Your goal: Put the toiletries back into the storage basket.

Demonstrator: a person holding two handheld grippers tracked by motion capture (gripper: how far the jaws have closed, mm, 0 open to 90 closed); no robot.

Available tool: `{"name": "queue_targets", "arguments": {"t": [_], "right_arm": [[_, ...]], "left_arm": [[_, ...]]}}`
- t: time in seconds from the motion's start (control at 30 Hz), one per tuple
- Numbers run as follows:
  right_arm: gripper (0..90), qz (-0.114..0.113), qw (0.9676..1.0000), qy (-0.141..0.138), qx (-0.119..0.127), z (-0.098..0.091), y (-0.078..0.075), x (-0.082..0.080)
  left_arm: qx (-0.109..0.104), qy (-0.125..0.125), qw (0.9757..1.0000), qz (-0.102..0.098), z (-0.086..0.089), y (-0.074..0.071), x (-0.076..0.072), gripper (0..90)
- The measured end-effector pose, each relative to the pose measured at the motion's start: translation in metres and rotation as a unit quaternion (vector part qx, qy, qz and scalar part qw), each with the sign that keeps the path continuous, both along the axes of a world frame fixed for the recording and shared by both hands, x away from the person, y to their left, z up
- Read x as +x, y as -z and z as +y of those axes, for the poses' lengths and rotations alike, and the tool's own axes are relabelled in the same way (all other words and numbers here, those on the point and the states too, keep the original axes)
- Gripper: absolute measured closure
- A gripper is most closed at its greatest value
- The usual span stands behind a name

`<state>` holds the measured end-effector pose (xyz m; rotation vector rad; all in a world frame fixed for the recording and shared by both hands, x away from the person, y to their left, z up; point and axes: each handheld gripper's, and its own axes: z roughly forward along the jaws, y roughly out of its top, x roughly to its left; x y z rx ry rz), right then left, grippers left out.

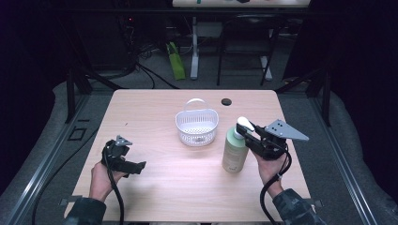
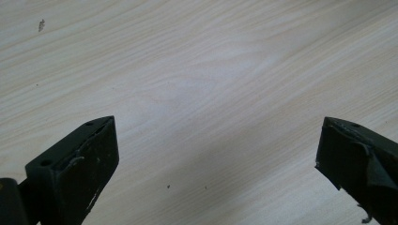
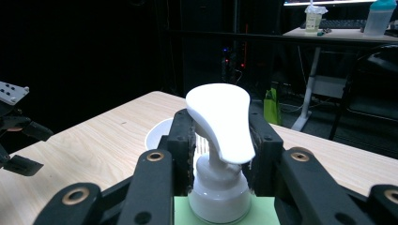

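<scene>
Green pump bottle [image 1: 234,152] stands upright — neck clamped inside right gripper [image 1: 247,136].

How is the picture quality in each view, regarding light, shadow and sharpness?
High view: the table is lit, its surroundings dark; the green bottle is sharp. Left gripper view: soft glare on the wood, a faint shadow between the jaws, which look blurred. Right gripper view: the white pump head looks overexposed, before a dark background.
</scene>
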<state>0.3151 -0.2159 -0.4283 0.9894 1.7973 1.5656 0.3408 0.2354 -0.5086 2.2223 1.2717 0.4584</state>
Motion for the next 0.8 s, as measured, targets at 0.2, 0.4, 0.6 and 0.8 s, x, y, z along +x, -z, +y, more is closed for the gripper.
{"name": "queue_targets", "arguments": {"t": [0.2,0.4,0.6,0.8], "right_arm": [[67.7,-0.002,1.0000,-0.005,-0.002,0.0017,-0.0002,-0.0001],[67.8,-0.004,1.0000,-0.007,-0.001,0.0016,-0.0011,0.0003],[67.7,-0.005,0.9999,-0.009,0.003,0.0021,-0.0041,0.0001],[67.7,-0.007,0.9999,-0.012,0.004,0.0023,-0.0062,0.0010]], "left_arm": [[0.001,0.001,1.0000,-0.001,0.0000,0.0001,0.0001,0.0],[0.000,0.000,1.0000,-0.001,0.0002,-0.0001,-0.0001,0.0],[-0.001,-0.001,1.0000,-0.002,0.0002,-0.0002,-0.0003,0.0],[0.000,0.001,1.0000,0.000,0.0004,0.0000,-0.0003,0.0]]}}
